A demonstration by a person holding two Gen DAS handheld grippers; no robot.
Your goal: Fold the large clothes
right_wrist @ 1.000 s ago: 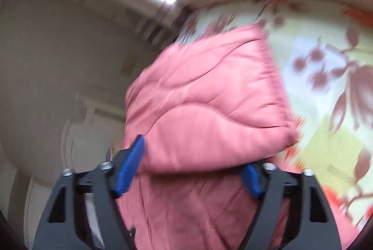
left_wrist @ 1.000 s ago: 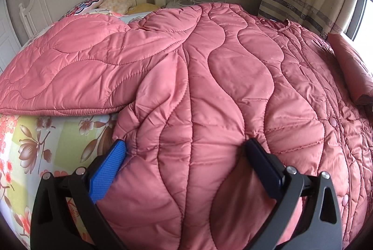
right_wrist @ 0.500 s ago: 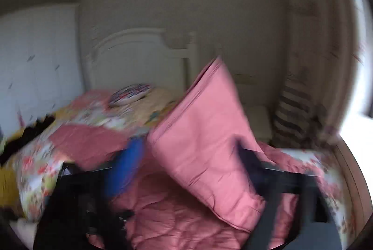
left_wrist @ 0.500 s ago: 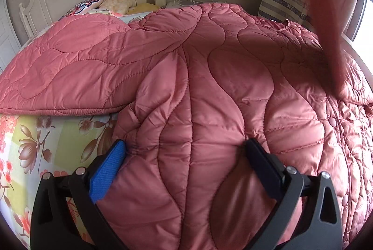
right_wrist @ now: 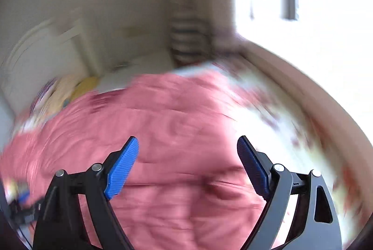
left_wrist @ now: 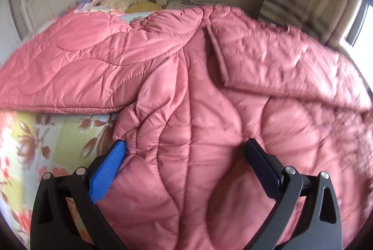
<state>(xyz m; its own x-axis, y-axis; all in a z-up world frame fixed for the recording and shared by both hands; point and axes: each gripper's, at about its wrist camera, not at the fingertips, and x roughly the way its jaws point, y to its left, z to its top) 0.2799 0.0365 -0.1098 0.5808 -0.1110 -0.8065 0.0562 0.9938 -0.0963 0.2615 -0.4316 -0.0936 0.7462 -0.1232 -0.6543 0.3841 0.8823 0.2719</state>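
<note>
Left wrist view: the pink quilted coat lies spread over the bed, filling the centre and right of the frame, one sleeve stretched toward the left edge and the other sleeve folded across the upper right. The left gripper stands wide, coat hem between its pads; whether they pinch it cannot be told. Right wrist view (badly blurred): the right gripper hangs above the coat, jaws apart after widening then easing in slightly, nothing between them. The unfolded sleeve's long axis runs leftward, nearer the left gripper.
</note>
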